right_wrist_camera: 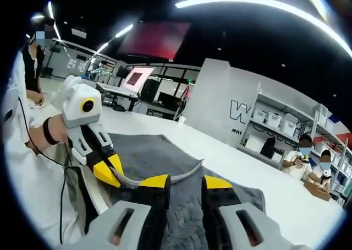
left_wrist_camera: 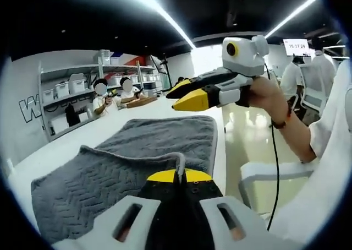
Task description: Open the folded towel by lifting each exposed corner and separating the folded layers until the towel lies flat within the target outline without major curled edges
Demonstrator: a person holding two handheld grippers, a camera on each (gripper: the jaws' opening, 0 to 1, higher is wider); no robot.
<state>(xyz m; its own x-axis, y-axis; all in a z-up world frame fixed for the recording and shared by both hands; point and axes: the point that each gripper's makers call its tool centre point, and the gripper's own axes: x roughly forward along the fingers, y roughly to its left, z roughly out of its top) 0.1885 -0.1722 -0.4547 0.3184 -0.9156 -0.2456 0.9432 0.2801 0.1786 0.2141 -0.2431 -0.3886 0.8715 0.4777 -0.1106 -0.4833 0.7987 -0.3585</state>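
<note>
Left gripper [left_wrist_camera: 179, 175]: clamped on the towel [left_wrist_camera: 126, 162] edge, lifted just ahead of its tips.
Right gripper [right_wrist_camera: 184, 181]: released, jaws parted above the towel.
Risk: thin pinch could slip, edge flopping back curled.

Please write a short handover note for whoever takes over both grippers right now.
Left gripper: shut on the hemmed edge of the grey textured towel, lifting it slightly off the white table.
Right gripper: open, jaws apart above the towel, holding nothing; in the left gripper view it is raised over the far end.
Towel: spread along the table, with a raised fold running across it near the left gripper.
Done: one edge picked up.
Left: separate the remaining layers, lay the towel flat, smooth any curled edges. No target outline can be made out.
</note>
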